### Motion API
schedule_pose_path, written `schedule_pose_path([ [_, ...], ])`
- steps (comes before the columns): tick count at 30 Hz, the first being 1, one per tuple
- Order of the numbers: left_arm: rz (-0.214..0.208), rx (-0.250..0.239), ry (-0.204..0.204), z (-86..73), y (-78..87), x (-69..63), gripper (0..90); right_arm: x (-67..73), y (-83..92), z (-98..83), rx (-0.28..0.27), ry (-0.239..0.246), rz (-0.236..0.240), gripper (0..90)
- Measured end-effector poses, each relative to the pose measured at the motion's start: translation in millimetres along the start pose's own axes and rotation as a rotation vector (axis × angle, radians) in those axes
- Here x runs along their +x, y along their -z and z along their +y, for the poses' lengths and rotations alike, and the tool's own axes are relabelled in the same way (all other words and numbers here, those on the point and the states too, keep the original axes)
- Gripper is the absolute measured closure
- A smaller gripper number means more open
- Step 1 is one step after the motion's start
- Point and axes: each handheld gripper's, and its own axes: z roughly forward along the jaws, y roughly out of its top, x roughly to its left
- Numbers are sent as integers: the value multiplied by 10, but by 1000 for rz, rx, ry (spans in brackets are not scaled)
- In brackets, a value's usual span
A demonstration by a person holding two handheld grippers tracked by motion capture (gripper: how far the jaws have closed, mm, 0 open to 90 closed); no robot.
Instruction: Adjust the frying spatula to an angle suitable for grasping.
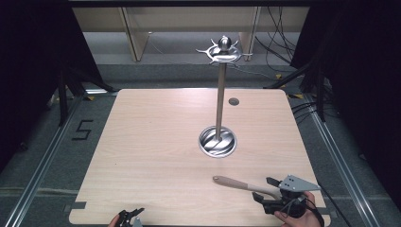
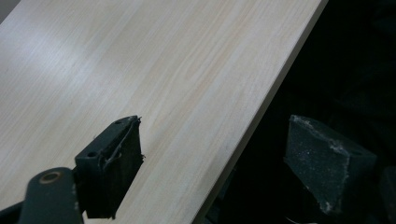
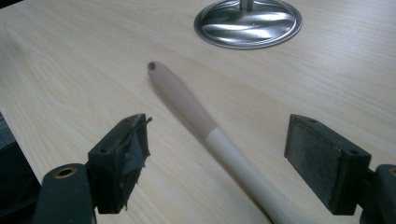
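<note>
Right gripper (image 1: 265,189) low over the near right part of the table (image 1: 156,142), jaws spread wide, pads clear of everything. Wooden handle (image 3: 196,112) lying flat on the table between those jaws, touching neither, holed tip pointing away ahead of the claw. Metal stand (image 1: 218,137) farther ahead, beyond the handle's tip. Left gripper (image 1: 130,217) at the near table edge, well apart to the side, jaws wide, nothing between.
</note>
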Motion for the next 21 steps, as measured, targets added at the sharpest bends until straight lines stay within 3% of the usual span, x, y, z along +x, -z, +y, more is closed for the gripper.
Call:
schedule_pose_path([
  [3,27,-9,1,1,-7,-10,179,-39,-2,14,-14,32,-1,226],
  [4,17,-10,7,0,-16,-11,179,-21,1,14,-6,5,0,225],
  [5,8,-9,4,0,-19,-9,179,-44,-9,20,-16,33,-8,224],
  [6,20,-12,7,-1,-25,-14,179,-42,3,25,-1,25,-1,222],
  [7,1,-4,2,1,-12,-4,179,-29,4,26,12,4,4,220],
  [8,-4,1,-1,3,4,1,178,-64,-12,31,-6,39,1,218],
  [10,13,-2,-4,3,7,1,178,-66,-7,45,13,29,3,212],
  [12,13,-1,-4,5,4,0,177,-51,-11,59,3,9,18,197],
  [13,9,-6,3,4,-3,-3,177,-73,-12,70,2,29,18,195],
  [14,-1,-1,-4,5,-2,-3,176,-53,-7,85,14,8,24,192],
  [15,18,-3,-1,6,-8,-14,176,-62,-5,100,15,18,21,188],
  [17,22,-13,1,10,-2,-13,176,-73,-4,129,15,31,21,184],
  [19,-3,-11,-4,16,13,-2,176,-87,-15,164,15,38,16,180],
  [20,12,-10,-3,18,20,-1,175,-82,-21,183,27,32,16,177],
  [21,12,-11,-6,17,14,2,175,-96,-24,207,27,64,15,169],
])
